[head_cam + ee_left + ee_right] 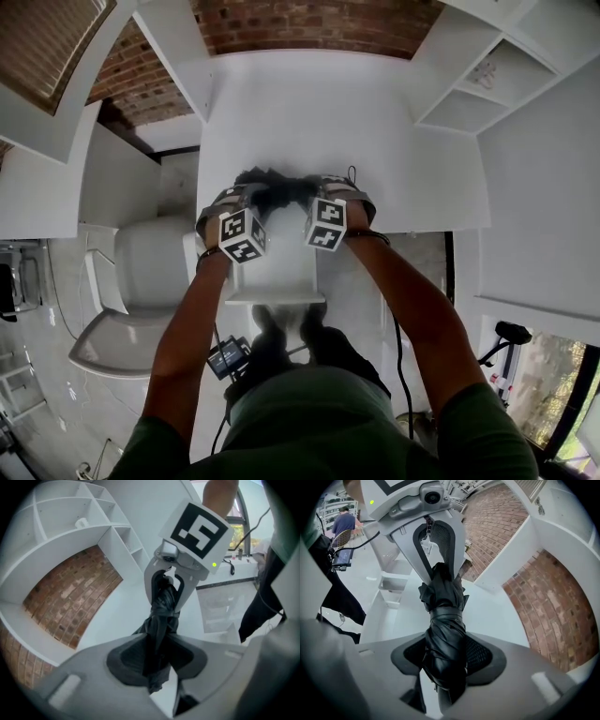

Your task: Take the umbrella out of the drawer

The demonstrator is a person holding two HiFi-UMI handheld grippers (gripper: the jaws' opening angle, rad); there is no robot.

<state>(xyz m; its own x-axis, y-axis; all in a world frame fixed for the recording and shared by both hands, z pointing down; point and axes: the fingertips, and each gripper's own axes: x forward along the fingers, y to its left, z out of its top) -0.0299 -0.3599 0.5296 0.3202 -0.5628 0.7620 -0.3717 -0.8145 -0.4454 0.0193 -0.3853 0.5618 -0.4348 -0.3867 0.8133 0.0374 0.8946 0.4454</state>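
Two grippers, one folded black fabric umbrella [281, 185] held between them.
It looks already out of the open white drawer [281, 277], over the front edge of the white tabletop [309, 103]; the left gripper [157, 660] has its fingers clamped on one end, the right gripper [447, 660] on the thicker strapped end. Best to carry both ends level and together, so it neither twists nor slips.

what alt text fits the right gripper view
The right gripper is clamped on one end of a folded black umbrella, seen along its jaws; the left gripper, facing it, holds the other end. Below lies a white surface, with a brick wall at the right.
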